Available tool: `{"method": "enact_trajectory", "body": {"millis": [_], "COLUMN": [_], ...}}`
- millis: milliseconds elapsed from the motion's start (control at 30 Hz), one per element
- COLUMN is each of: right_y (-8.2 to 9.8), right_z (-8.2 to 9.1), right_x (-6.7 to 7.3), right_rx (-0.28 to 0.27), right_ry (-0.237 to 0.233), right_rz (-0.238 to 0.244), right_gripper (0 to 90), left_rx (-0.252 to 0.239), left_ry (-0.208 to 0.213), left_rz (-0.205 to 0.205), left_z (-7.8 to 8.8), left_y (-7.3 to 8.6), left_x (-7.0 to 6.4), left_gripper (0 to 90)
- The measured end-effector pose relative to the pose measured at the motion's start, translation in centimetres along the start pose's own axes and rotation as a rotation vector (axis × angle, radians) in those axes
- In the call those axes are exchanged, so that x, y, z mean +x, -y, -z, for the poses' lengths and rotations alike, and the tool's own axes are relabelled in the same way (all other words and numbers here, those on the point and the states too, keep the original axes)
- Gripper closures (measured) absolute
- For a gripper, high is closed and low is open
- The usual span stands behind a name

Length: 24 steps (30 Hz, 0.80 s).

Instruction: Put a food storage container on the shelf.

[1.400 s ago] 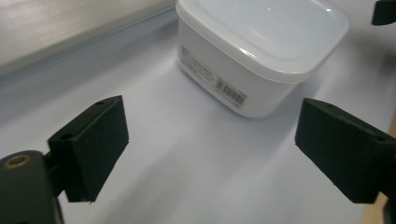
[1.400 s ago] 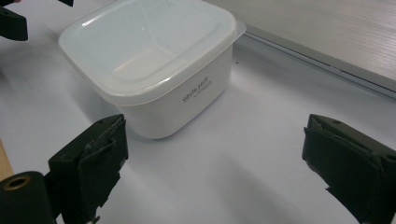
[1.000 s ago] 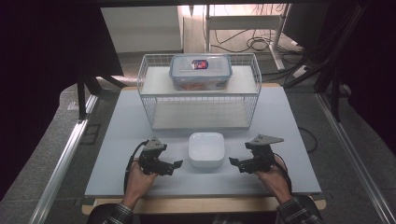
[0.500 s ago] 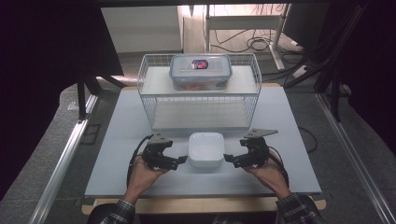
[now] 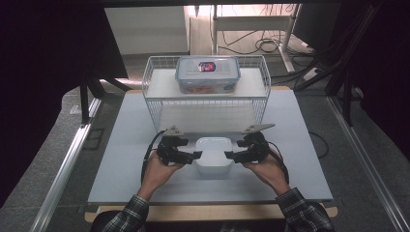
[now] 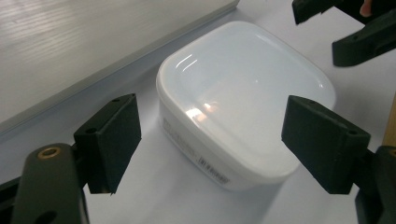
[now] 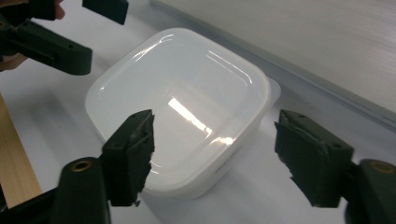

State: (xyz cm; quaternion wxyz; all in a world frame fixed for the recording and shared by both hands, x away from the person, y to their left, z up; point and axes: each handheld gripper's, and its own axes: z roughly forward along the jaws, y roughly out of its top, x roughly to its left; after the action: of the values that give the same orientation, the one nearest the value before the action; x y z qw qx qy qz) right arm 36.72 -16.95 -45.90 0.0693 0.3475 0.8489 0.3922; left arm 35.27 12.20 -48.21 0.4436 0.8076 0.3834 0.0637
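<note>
The pale desk [image 5: 121,159] is filling the middle of the high view, and a white wire basket [image 5: 154,104] is standing across its upper centre. A clear lidded container [image 5: 208,75] with a red and blue label is sitting on top of that basket, near the top of the frame. Below it, at lower centre, a white square tub [image 5: 213,157] is resting on the desk, empty and open at the top. The left gripper [image 5: 192,155] is closing in at the tub's left edge, its fingers [image 6: 109,140] standing wide apart and gripping nothing, with the tub's near corner lying between them in the left gripper view. The right gripper [image 5: 232,155] is mirroring it at the tub's right edge, fingers [image 7: 130,154] spread just as wide, nothing clamped, straddling the tub's side.
</note>
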Motion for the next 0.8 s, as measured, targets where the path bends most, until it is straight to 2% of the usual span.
{"method": "enact_trajectory", "body": {"millis": [133, 167, 200, 300, 367, 433, 500, 533, 567, 633, 667, 733, 800], "right_y": [-0.2, -0.2, -0.2, 0.0, 0.1, 0.2, 0.2, 0.3, 0.3, 0.5, 0.6, 1.0, 1.3], "right_z": [-0.7, -0.9, -1.1, -1.8, -2.1, -2.2, -2.3, -2.3, -2.3, -2.0, -1.8, -1.2, -0.7], "right_x": [-0.3, -0.4, -0.5, -1.1, -1.4, -1.7, -1.9, -1.9, -2.0, -2.1, -2.2, -2.2, -2.2], "right_rx": [0.021, 0.027, 0.034, 0.060, 0.078, 0.079, 0.095, 0.101, 0.102, 0.108, 0.112, 0.110, 0.099], "right_ry": [-0.010, -0.004, -0.001, -0.017, -0.034, -0.075, -0.126, -0.132, -0.139, -0.146, -0.153, -0.173, -0.185], "right_rz": [-0.008, -0.012, -0.019, -0.050, -0.071, -0.100, -0.133, -0.147, -0.159, -0.186, -0.203, -0.244, -0.263], "right_gripper": [32.2, 31.7, 31.1, 29.0, 28.7, 32.5, 35.6, 36.3, 38.1, 44.6, 48.0, 54.6, 60.8], "left_rx": [0.016, 0.019, 0.026, 0.057, 0.048, 0.041, 0.049, 0.051, 0.063, 0.059, 0.061, 0.053, 0.047], "left_ry": [0.017, 0.023, 0.031, 0.066, 0.098, 0.128, 0.153, 0.161, 0.172, 0.187, 0.191, 0.194, 0.193], "left_rz": [0.013, 0.042, 0.039, 0.039, 0.058, 0.067, 0.098, 0.126, 0.174, 0.227, 0.240, 0.241, 0.246], "left_z": [-0.9, -1.2, -1.4, -2.3, -2.5, -2.5, -2.5, -2.5, -2.4, -2.1, -1.8, -1.0, -0.6], "left_y": [-0.1, 0.0, 0.0, 0.4, 0.5, 0.6, 0.7, 0.8, 0.9, 1.2, 1.4, 1.7, 1.8], "left_x": [0.7, 0.9, 1.0, 1.3, 1.4, 1.3, 1.3, 1.3, 1.4, 1.5, 1.4, 1.3, 1.1], "left_gripper": [20.0, 20.0, 19.9, 19.4, 20.1, 25.2, 29.6, 30.8, 32.4, 38.6, 42.3, 52.4, 59.0]}}
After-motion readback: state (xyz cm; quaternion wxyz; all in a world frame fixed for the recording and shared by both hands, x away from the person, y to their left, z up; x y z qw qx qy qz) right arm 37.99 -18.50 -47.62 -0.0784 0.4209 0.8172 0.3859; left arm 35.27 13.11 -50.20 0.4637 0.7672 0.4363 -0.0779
